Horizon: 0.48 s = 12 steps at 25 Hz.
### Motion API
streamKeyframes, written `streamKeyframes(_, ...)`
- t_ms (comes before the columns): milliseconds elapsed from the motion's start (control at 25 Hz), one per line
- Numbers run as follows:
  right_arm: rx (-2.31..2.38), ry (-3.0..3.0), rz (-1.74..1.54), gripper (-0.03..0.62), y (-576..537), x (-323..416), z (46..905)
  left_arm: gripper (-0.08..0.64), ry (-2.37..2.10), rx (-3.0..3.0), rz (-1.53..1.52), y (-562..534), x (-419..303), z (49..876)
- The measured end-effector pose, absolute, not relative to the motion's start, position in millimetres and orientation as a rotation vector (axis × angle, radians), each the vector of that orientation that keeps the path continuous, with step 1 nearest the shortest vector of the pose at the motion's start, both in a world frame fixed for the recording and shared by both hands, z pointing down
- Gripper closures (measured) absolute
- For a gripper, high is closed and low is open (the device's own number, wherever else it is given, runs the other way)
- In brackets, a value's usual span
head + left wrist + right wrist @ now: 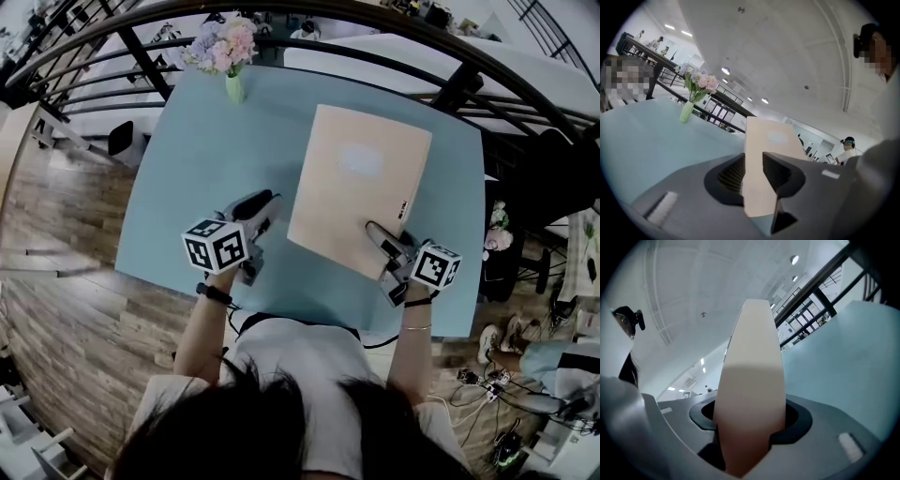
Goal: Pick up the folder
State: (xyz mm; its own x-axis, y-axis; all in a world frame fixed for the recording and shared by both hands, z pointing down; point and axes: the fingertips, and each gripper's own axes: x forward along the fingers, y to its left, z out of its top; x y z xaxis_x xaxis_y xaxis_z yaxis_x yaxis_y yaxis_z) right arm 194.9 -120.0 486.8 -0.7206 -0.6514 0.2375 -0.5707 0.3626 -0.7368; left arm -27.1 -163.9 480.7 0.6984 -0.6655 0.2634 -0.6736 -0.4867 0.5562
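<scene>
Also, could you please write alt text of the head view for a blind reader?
Seen from above, a person grips the near edge of a tan folder with the left gripper and right gripper at a light blue table. A vase of flowers stands at the far edge.

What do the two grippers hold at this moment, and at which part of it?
Both hold the folder: the left gripper grips its left edge close to the near corner, the right gripper its near edge by the right corner.

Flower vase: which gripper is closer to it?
Left. The left gripper grips the folder at its left edge, on the side of the vase; the right gripper grips its near right corner, farther off.
</scene>
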Motion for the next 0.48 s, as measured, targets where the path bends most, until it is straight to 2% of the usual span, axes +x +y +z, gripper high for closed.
streamKeyframes(480, -1.600, 2.667, -0.713, 0.324, -105.3, 222.8, 420.6, 0.405, -1.174, 2.510, 0.098, -151.0, -7.0, 423.2)
